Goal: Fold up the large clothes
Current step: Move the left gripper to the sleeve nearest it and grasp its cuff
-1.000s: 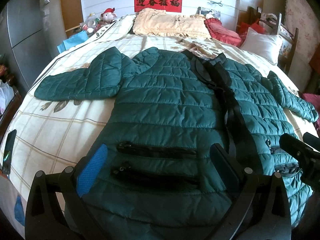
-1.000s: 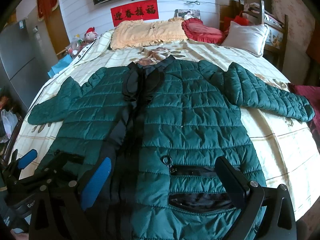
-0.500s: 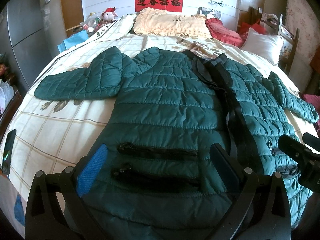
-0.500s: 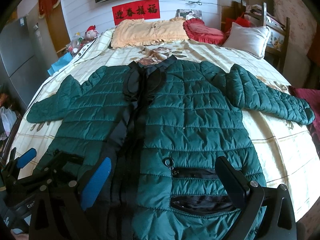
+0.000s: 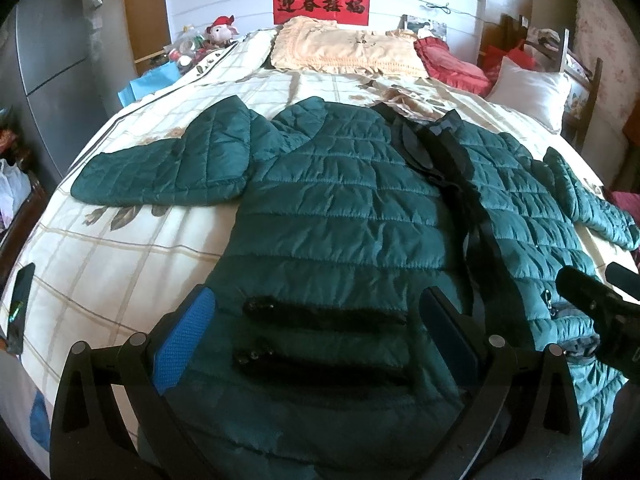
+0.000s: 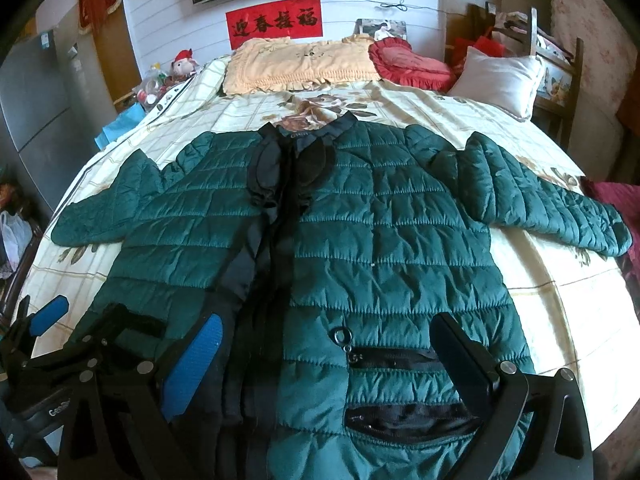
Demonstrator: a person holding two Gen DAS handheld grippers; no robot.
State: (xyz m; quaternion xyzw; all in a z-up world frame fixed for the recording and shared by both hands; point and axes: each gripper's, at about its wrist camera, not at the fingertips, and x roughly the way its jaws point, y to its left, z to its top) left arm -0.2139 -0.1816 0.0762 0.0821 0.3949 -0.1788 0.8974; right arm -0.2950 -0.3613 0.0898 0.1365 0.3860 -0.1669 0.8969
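A dark green quilted jacket (image 5: 340, 216) lies spread flat, front up, on the bed, with a black collar and front placket (image 6: 276, 240) and both sleeves out to the sides. It also shows in the right wrist view (image 6: 400, 248). My left gripper (image 5: 316, 320) is open and empty, hovering over the jacket's left pocket zippers (image 5: 324, 316) near the hem. My right gripper (image 6: 328, 344) is open and empty over the right pocket zippers (image 6: 396, 360). Each gripper appears at the edge of the other's view.
The bed (image 5: 132, 240) has a cream checked floral sheet. A yellow pillow (image 5: 348, 48), a red cushion (image 5: 452, 64) and a white pillow (image 5: 528, 88) lie at the head. A grey fridge (image 5: 48, 60) stands at the left. A phone (image 5: 20, 304) lies at the bed's left edge.
Both grippers have stayed almost still; the views have shifted only slightly. The jacket has not moved.
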